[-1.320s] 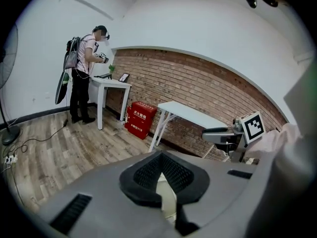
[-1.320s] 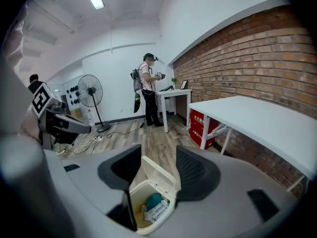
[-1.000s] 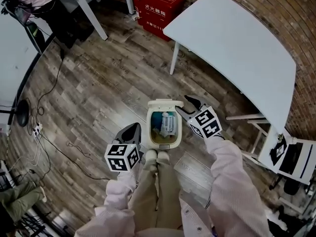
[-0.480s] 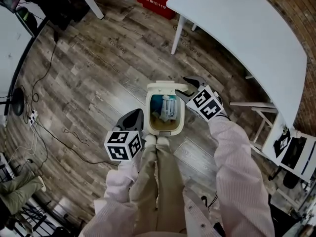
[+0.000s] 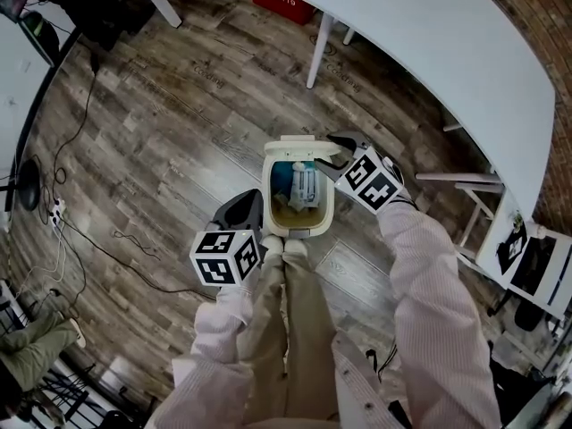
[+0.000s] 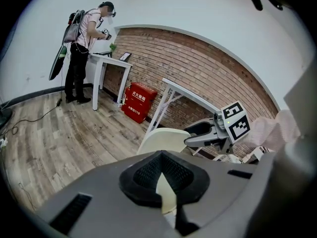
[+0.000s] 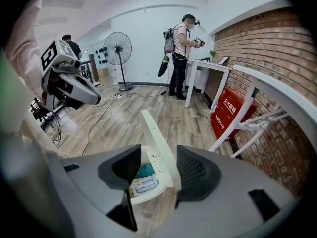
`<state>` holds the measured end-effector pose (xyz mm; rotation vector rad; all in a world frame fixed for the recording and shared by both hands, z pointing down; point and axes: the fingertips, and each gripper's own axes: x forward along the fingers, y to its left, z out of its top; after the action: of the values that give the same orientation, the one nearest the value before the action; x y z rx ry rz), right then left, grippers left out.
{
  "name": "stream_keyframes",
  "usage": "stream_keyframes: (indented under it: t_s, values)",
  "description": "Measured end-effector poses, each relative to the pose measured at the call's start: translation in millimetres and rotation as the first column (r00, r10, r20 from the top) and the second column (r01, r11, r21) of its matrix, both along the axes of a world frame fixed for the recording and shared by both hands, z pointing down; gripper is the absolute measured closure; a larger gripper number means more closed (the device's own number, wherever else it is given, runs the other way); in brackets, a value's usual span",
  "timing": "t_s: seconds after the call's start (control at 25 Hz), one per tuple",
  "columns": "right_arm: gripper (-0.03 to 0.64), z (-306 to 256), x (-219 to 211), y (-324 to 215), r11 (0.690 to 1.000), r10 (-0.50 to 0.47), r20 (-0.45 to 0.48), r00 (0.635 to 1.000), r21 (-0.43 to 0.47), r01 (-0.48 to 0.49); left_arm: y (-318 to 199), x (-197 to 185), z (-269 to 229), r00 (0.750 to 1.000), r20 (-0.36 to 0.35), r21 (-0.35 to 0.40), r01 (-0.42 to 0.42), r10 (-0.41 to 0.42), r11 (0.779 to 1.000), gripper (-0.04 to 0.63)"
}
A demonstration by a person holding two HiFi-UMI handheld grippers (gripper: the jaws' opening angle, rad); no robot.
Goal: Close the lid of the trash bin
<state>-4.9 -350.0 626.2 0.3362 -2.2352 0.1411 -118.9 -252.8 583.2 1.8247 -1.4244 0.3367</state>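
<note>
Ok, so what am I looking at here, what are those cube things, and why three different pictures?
A person, not a robot, holds a claw in each hand; the patterned cubes are part of them. The head view comes from a camera on the person's head, looking down. The other two come from cameras riding on each claw. On the wooden floor at the person's feet stands a trash bin, lid up, rubbish inside. The right claw is open, the lid between its jaws, not clamped. The left claw is shut and empty.
</note>
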Motion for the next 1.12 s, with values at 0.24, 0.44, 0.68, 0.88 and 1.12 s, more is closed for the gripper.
stream_keyframes:
  t_s: [0.24,0.44,0.68,0.88,1.12]
  values:
    - [0.403,0.4,4.8,10.5,1.000,-0.001,-0.030,1.000,0.016,0.002,6.8,3.7,-0.2,1.000,-0.010,0.007,-0.013,0.013,1.000,0.601]
    - [0.403,-0.3,6.2,21.3,1.000,0.011,-0.045,0.999,0.019,-0.010,14.6,3.1,-0.5,0.999,-0.022,0.006,-0.026,0.026,1.000,0.601]
    - [0.403,2.0,8.2,35.3,0.999,0.031,-0.066,0.997,0.036,-0.029,27.7,3.4,2.3,0.999,-0.035,0.006,-0.040,0.041,0.999,0.601]
    - [0.403,3.9,10.2,48.8,0.998,0.043,-0.075,0.996,0.044,-0.040,36.1,4.4,3.2,0.998,-0.044,0.011,-0.053,0.054,0.999,0.601]
    - [0.403,10.4,13.7,63.5,0.998,0.045,-0.072,0.996,0.045,-0.041,45.3,7.2,9.3,0.998,-0.044,0.010,-0.053,0.053,0.999,0.601]
